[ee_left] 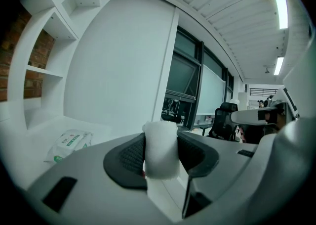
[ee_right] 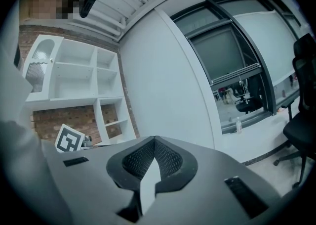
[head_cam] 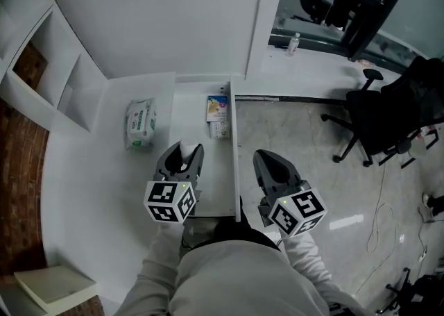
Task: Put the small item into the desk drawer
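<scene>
A small white soft-looking block [ee_left: 160,151] stands upright between the pads of my left gripper [ee_left: 161,142], which is shut on it. In the head view the left gripper [head_cam: 186,157] hovers over the near part of the open white desk drawer [head_cam: 234,151], and the block is hard to make out there. Two small colourful packets [head_cam: 218,117] lie at the drawer's far end. My right gripper [head_cam: 266,162] hangs just right of the drawer's side, over the floor. The right gripper [ee_right: 154,141] is shut with nothing between its jaws.
A pack of wet wipes [head_cam: 141,123] lies on the white desk left of the drawer. White shelving [head_cam: 59,78] lines the left wall. A book [head_cam: 54,287] sits at the near left. A black office chair [head_cam: 388,117] and cables [head_cam: 381,217] are on the floor at right.
</scene>
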`<act>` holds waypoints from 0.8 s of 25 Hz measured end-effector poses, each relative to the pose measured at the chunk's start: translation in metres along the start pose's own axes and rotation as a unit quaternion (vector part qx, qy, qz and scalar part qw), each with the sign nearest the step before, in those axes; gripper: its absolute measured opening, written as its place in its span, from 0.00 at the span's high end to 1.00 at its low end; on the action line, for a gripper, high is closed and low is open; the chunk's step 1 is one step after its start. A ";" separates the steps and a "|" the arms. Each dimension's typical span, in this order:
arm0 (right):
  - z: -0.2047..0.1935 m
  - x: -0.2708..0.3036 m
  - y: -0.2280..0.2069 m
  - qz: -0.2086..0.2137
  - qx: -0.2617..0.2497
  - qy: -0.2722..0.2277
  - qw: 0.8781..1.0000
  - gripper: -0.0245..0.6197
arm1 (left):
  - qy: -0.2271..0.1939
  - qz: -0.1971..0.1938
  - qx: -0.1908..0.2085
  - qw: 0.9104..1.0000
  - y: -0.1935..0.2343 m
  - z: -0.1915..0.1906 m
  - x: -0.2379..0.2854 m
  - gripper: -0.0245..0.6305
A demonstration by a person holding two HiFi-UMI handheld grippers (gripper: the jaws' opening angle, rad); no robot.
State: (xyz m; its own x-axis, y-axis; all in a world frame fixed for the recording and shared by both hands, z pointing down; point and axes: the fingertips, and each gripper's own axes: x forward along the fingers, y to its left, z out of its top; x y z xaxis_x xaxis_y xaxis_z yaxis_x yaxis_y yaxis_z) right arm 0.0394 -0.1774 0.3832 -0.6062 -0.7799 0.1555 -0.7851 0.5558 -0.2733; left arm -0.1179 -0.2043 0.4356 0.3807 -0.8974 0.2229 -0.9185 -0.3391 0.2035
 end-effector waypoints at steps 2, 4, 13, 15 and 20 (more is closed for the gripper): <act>0.002 0.001 -0.005 -0.001 0.000 0.002 1.000 0.92 | 0.013 0.001 -0.001 1.000 0.000 -0.006 0.010 0.67; 0.002 0.002 -0.012 -0.005 0.003 0.003 1.000 0.92 | 0.027 0.003 -0.002 1.000 0.000 -0.013 0.019 0.67; 0.003 0.010 -0.027 -0.006 0.005 0.009 1.000 0.92 | 0.085 0.009 -0.024 0.996 0.008 -0.051 0.056 0.67; 0.002 0.011 -0.029 -0.008 0.006 0.010 1.000 0.92 | 0.096 0.013 -0.029 0.995 0.011 -0.060 0.061 0.67; 0.002 0.012 -0.033 -0.008 0.007 0.012 1.000 0.92 | 0.130 0.021 -0.031 0.991 0.020 -0.086 0.072 0.67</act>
State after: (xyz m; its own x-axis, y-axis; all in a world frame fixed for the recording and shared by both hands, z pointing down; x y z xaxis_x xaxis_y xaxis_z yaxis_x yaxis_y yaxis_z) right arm 0.0584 -0.2057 0.3917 -0.5963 -0.7815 0.1832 -0.7932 0.5386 -0.2841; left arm -0.0998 -0.2521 0.5374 0.3641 -0.8044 0.4693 -0.9289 -0.2770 0.2459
